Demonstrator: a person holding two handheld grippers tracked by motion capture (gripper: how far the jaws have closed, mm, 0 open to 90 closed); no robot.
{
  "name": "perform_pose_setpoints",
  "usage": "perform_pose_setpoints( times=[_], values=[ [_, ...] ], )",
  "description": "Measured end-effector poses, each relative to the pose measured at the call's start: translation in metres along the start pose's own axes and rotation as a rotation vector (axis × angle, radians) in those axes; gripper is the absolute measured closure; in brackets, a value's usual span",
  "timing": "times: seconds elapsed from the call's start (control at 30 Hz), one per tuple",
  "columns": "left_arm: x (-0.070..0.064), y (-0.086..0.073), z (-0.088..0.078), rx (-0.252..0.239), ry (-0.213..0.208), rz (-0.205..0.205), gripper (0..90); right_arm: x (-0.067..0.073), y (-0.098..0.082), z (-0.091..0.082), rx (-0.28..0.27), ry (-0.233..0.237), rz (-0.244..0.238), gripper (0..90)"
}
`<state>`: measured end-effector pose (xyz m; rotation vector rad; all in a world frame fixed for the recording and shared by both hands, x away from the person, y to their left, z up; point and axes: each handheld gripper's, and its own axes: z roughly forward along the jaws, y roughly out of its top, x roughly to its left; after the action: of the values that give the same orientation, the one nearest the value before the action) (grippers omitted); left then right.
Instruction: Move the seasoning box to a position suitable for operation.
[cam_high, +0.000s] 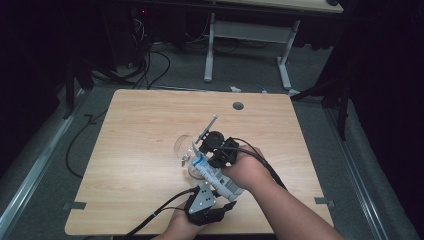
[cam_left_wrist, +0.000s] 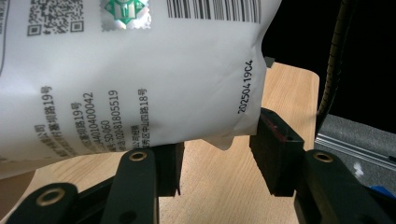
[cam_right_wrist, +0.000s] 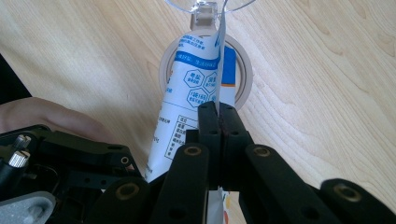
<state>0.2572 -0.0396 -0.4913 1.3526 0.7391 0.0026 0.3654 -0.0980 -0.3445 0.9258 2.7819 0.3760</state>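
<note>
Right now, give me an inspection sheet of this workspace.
Surface: wooden table, round hole near far edge.
Job's things: white printed pouch tilted over a clear container.
Clutter: nothing seen.
Grippers: right gripper shut on the pouch's edge; left gripper at the pouch's lower end, whether it presses cannot be told.
Cables: black cable trailing off near edge.
Surroundings: desk frame, floor cables.

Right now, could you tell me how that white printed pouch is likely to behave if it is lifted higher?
The pouch is probably floppy: its printed skin creases near the left gripper. It likely hangs from the right gripper, whose jaws pinch a thin edge. It seems light and could slip.
</note>
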Motion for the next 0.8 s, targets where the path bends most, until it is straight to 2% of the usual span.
perform_pose_setpoints(
  times=[0.8],
  values=[
    [-0.0010,0.0006,-0.0006,-0.005,-0.001,-0.003,56.0,-0.0004,0.0012,-0.0004,0.002,0.007,-0.001,90.0]
  ],
)
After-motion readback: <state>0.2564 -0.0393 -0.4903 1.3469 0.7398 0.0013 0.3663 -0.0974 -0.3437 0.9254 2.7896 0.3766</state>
